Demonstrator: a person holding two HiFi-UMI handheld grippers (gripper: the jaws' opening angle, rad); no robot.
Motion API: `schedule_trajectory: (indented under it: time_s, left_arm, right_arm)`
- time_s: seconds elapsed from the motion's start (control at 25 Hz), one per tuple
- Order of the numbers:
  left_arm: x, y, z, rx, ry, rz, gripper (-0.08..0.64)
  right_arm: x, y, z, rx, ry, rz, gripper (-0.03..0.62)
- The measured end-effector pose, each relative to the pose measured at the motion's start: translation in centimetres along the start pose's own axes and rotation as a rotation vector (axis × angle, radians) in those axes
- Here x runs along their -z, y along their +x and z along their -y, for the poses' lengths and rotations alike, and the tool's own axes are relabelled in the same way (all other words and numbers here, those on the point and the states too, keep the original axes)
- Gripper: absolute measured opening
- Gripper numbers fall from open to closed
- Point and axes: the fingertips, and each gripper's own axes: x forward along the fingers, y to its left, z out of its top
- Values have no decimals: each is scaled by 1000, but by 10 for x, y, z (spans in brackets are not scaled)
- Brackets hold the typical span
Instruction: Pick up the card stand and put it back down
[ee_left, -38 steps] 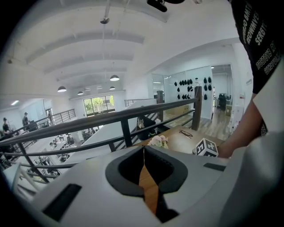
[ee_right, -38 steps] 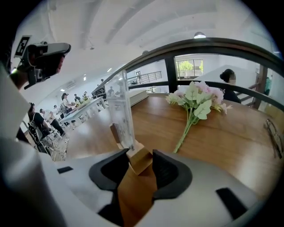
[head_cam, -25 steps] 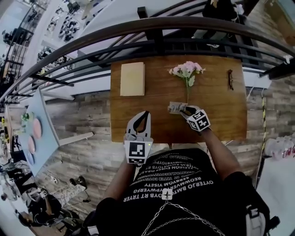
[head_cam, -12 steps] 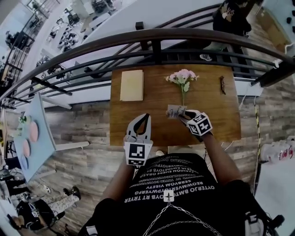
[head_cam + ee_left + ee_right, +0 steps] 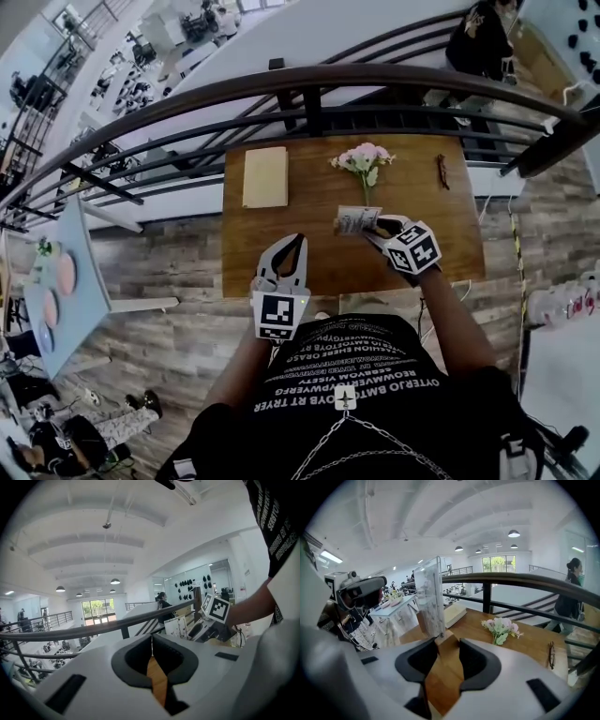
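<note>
Clear acrylic card stand [image 5: 429, 595] clamped in white right gripper [image 5: 447, 642], jaws half-spread, above brown wooden table [image 5: 525, 644], white left gripper [image 5: 151, 641] closed, empty, one cream book [image 5: 265, 176], one pink flower bunch [image 5: 361, 159], one pair of glasses [image 5: 442, 172]

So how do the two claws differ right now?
The left claw is empty, its tips touching; the right claw grips the card stand by its base, jaws apart. The left claw hangs at the near edge of the table; the right claw is further in over it, near the pink flowers. Both are white with a marker cube.
</note>
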Motion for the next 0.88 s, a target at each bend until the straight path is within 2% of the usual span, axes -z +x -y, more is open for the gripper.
schedule_trajectory:
  time_s: [0.44, 0.88]
  left_arm:
    - [-15, -12, 11, 19, 14, 43, 29]
    - [-14, -11, 10, 27, 4, 49, 29]
  right_arm:
    - [-52, -53, -16, 24, -48, 101, 158]
    - [-98, -85, -14, 34, -83, 160, 156]
